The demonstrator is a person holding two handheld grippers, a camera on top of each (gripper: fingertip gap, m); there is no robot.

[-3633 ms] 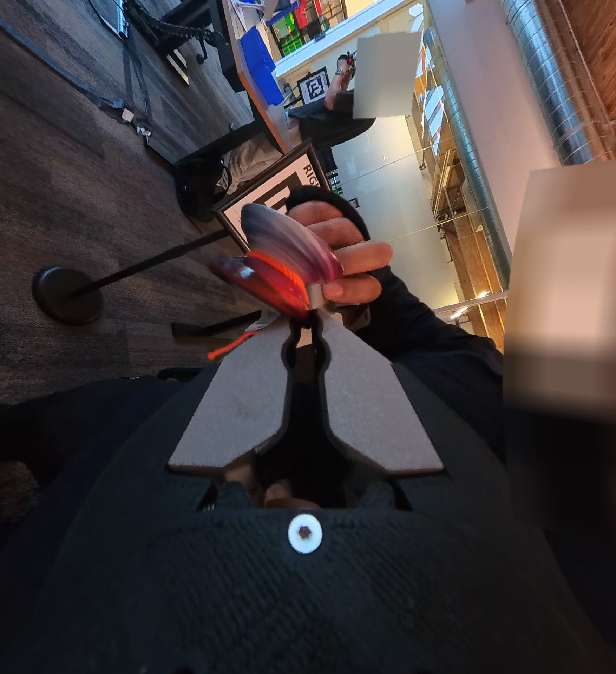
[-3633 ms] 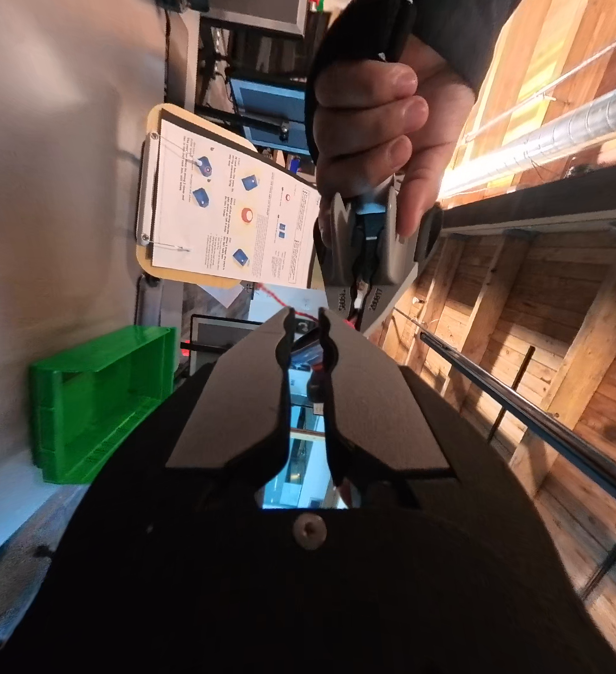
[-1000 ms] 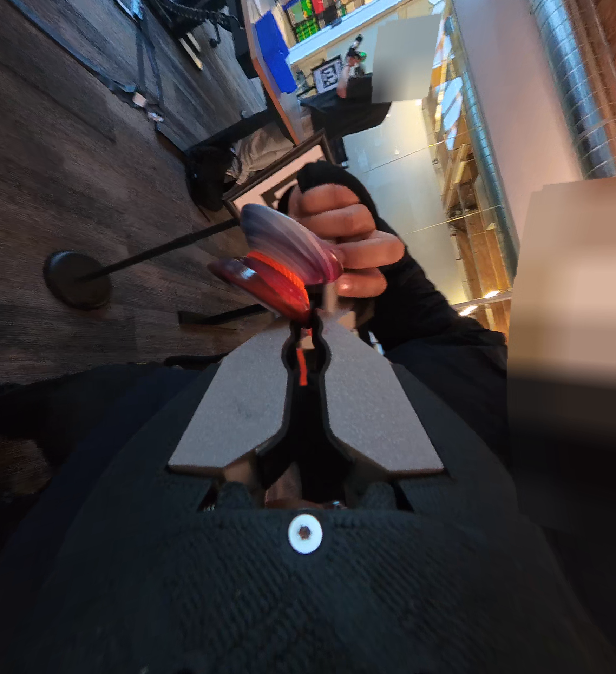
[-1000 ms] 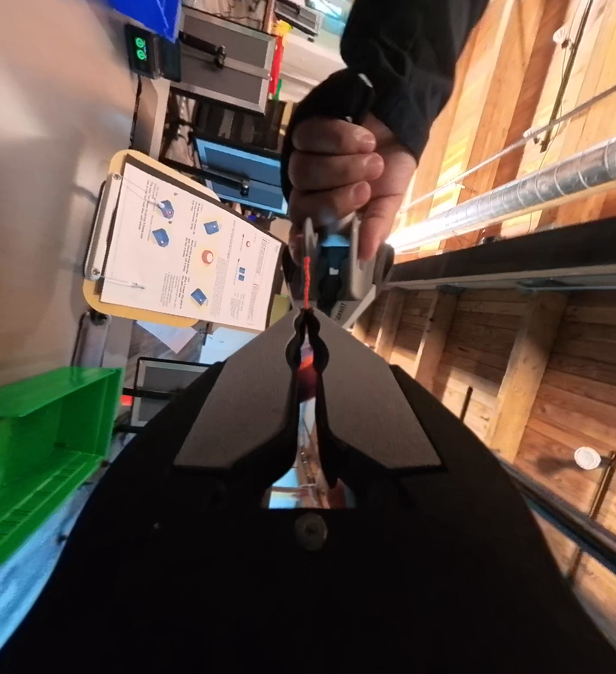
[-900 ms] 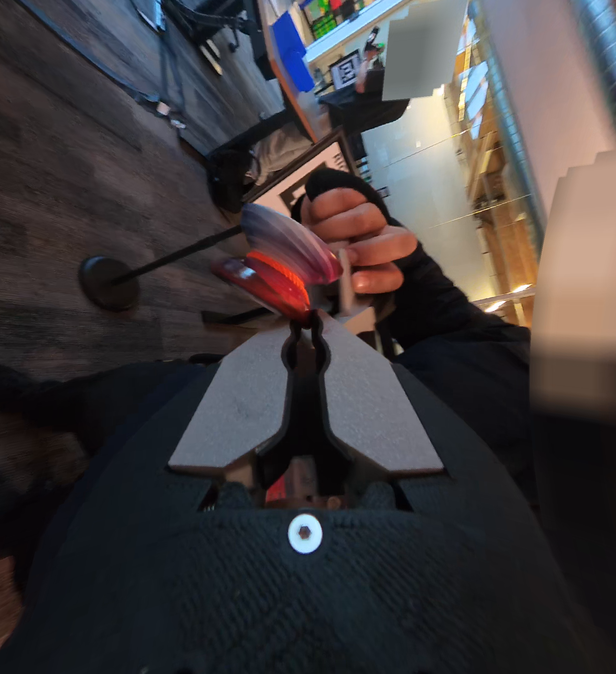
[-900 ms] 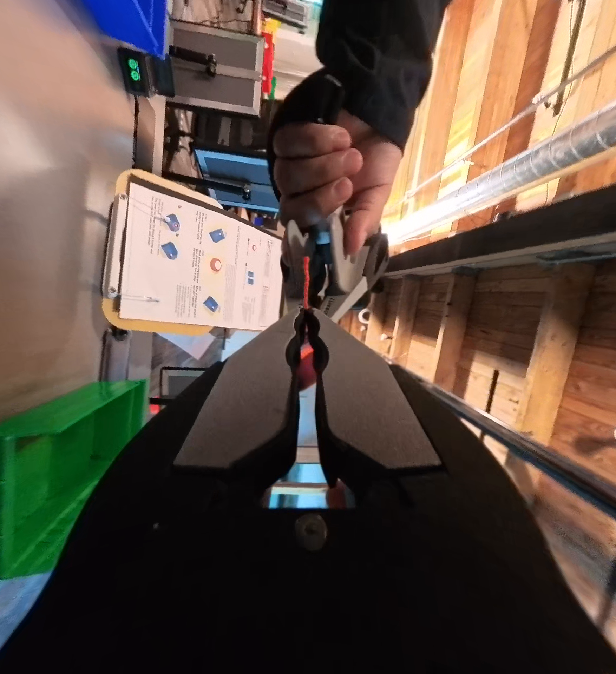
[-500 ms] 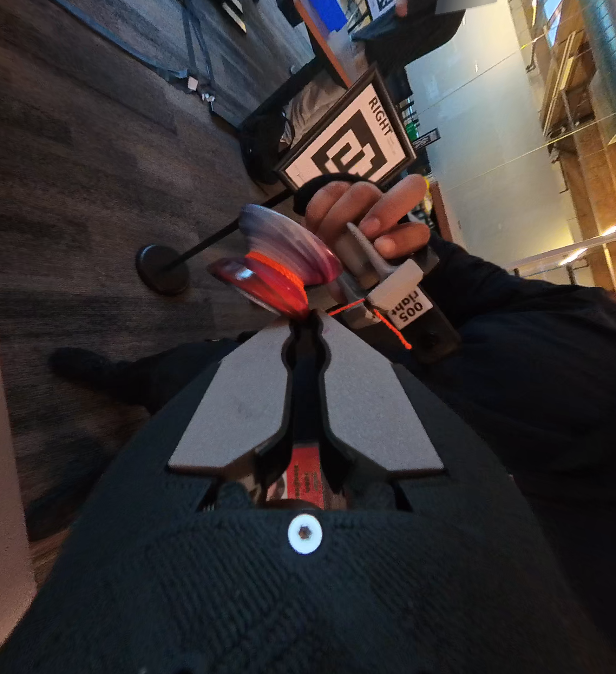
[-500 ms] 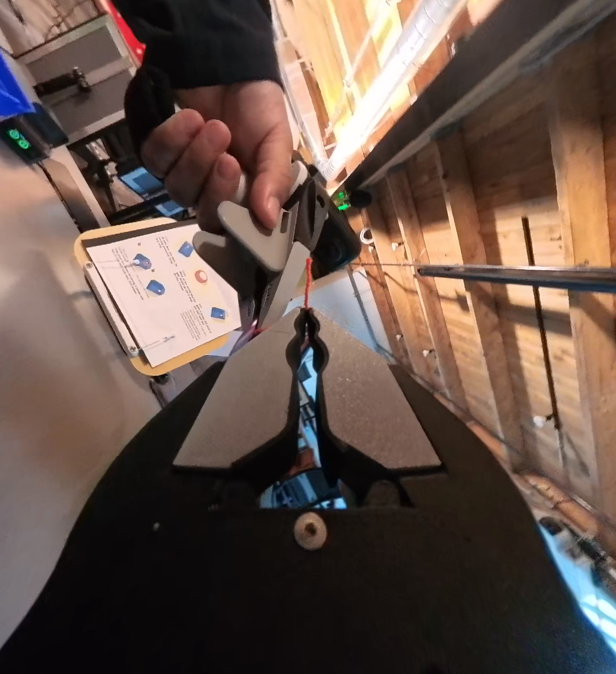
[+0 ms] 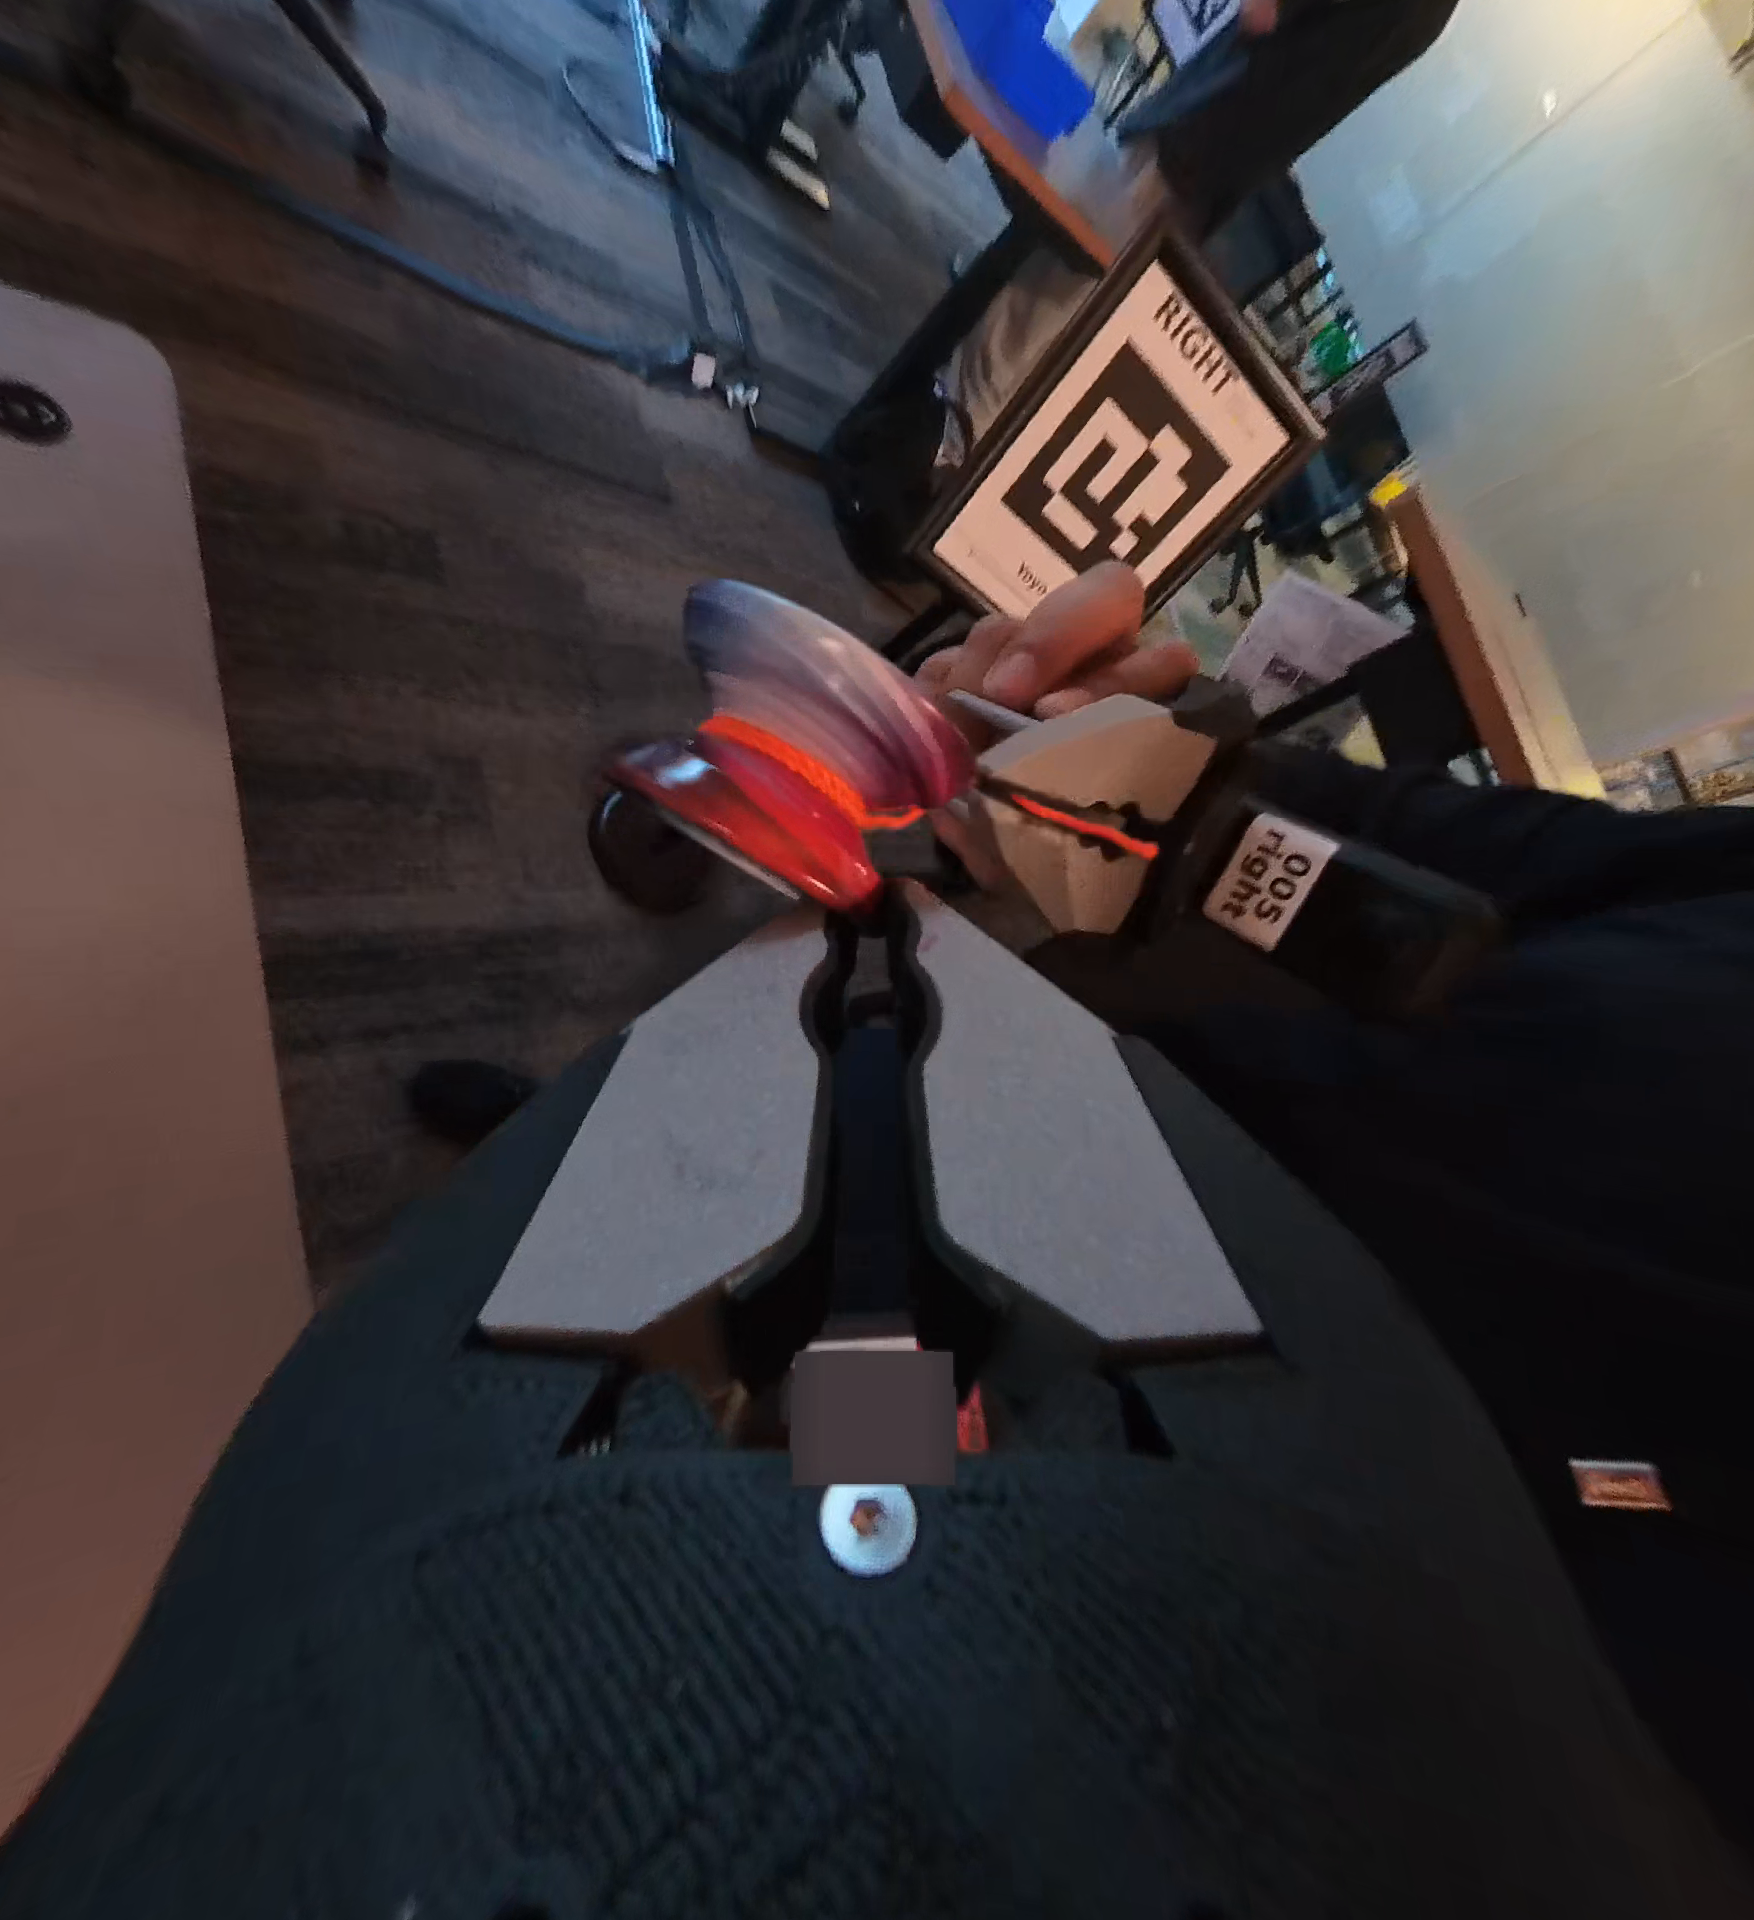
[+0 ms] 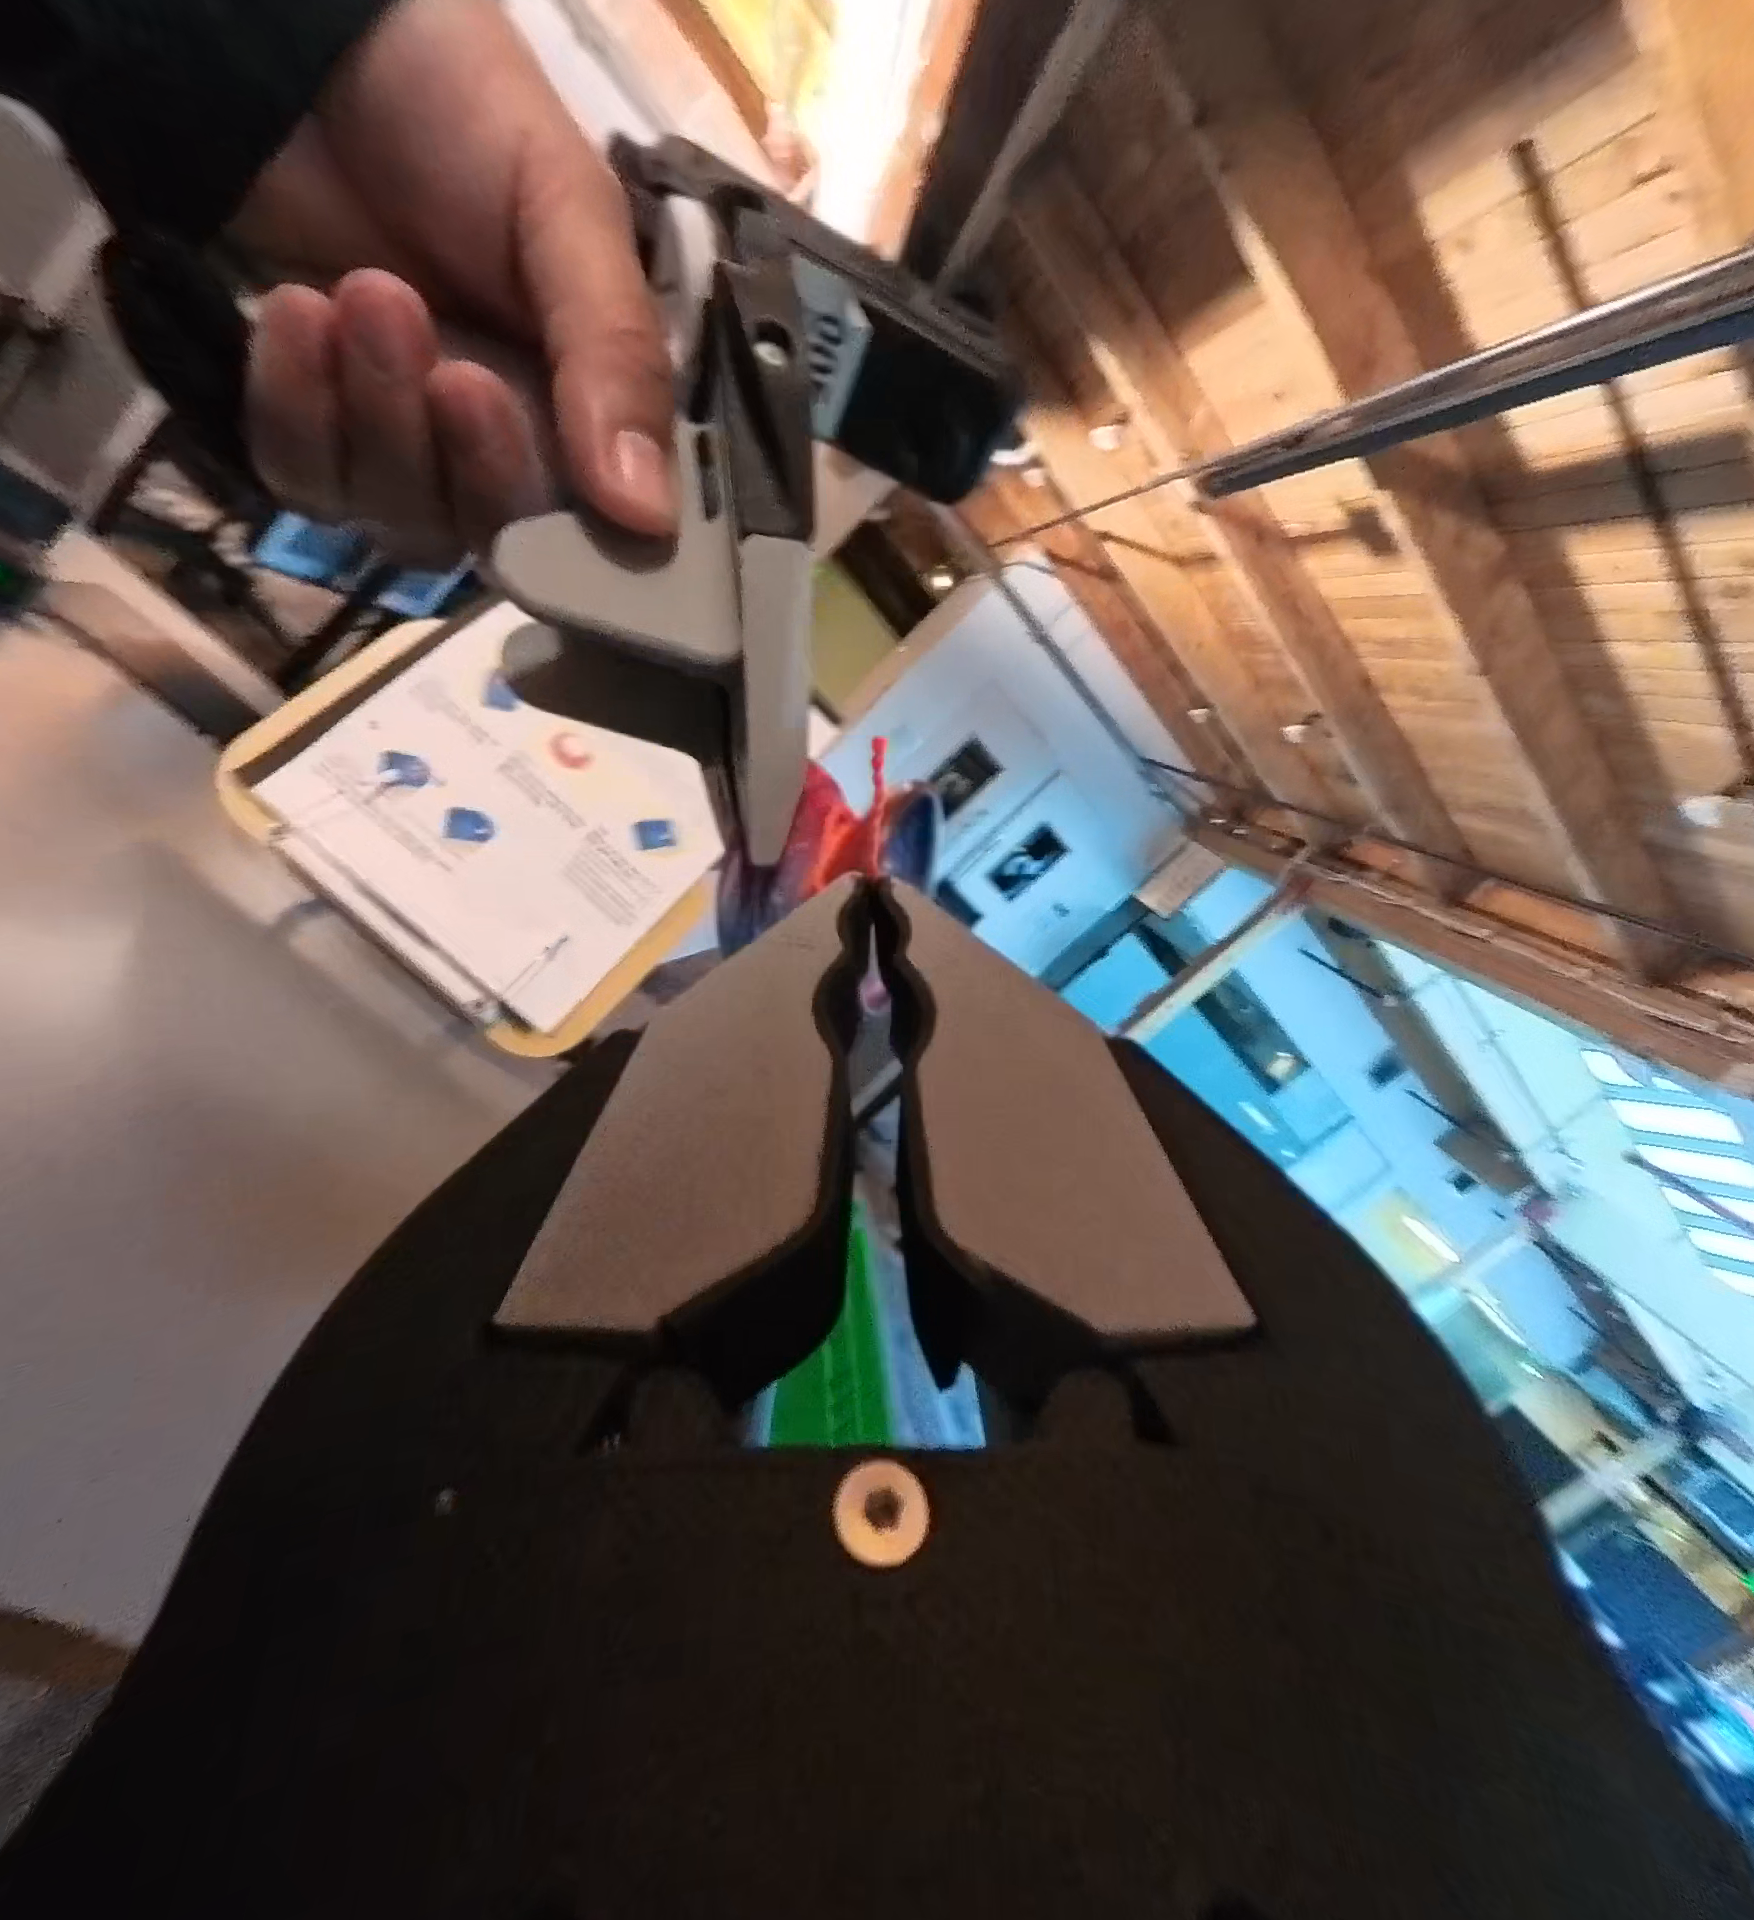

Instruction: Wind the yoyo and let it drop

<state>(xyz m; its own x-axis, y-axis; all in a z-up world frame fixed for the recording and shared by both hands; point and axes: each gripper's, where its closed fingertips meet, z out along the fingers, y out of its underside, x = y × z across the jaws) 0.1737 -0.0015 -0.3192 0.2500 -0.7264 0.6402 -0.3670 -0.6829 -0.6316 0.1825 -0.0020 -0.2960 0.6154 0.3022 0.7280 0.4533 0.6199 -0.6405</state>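
The left tool (image 9: 868, 920) has its tips nearly together, pinching the lower rim of the yoyo (image 9: 800, 769), a red and purple butterfly-shaped one that stands on edge just above those tips. The right tool (image 10: 873, 883) is all but closed on the orange string (image 10: 875, 800), whose short free end pokes out past its tips; the yoyo's groove sits right beyond it. In the left wrist view the string (image 9: 1070, 816) leaves the packed orange coil in the groove and runs across into the right tool (image 9: 1034, 795), which lies touching the yoyo's right flank. I judge the yoyo a light, hard, glossy thing, likely to slip or twist if pinched on its curved shell, so the rim grip is narrow and wants steady pressure; the string is thin, limp and only useful under tension, best taken close to the groove so each turn lays flat. The winding looks nearly complete, with little string left free. The left hand (image 10: 457, 343) wraps its tool's handle from above and left of the right tool, fingers curled, thumb on the grey trigger. The right hand (image 9: 1049, 649) lies behind the yoyo, fingers extended along its tool. A clipboard (image 10: 457, 821) lies on the pale worktop (image 10: 73, 987) to the left.
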